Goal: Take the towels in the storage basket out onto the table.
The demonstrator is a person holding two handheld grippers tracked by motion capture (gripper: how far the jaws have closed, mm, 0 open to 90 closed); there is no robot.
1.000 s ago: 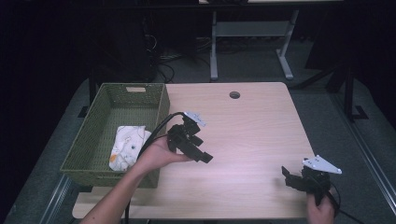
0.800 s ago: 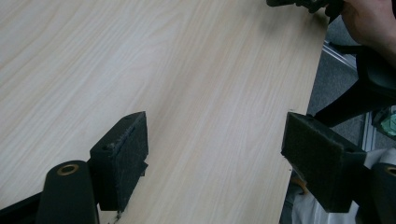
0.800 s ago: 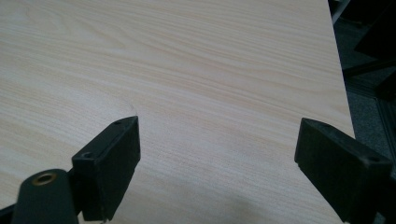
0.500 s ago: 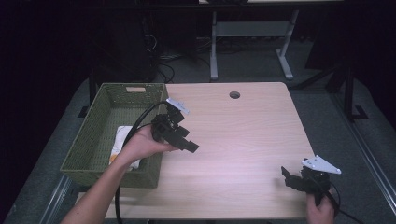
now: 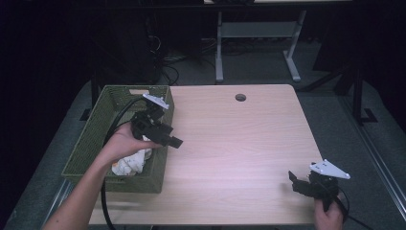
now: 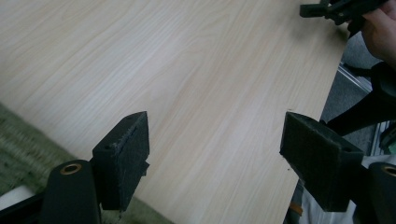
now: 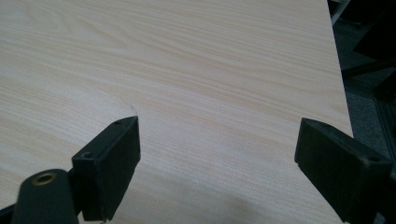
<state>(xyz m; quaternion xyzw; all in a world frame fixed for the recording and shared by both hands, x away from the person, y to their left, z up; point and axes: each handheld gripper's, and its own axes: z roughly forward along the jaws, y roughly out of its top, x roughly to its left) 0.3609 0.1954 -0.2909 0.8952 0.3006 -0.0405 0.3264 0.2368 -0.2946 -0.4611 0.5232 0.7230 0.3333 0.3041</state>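
Observation:
My left gripper (image 5: 173,142) hangs open and empty over the right rim of a green woven basket (image 5: 91,143), its jaws pointing toward the table's middle. A crumpled white cloth with orange marks (image 5: 131,160) lies inside the basket, under the hand. In the left gripper view the gripper (image 6: 215,158) has its jaws wide apart above bare wood, with the basket's rim (image 6: 18,144) at the lower left. My right gripper (image 5: 294,182) rests near the table's front right corner, open, with nothing in it. In the right gripper view that gripper (image 7: 219,158) faces bare tabletop.
The light wooden table (image 5: 239,143) has a round cable hole (image 5: 240,97) near its far edge. A metal desk frame (image 5: 253,43) stands on the dark floor beyond. The right gripper (image 6: 336,9) appears far off in the left gripper view.
My left gripper has travelled left and away from me, from the table's middle-left to above the basket's right rim. The right gripper has stayed in place.

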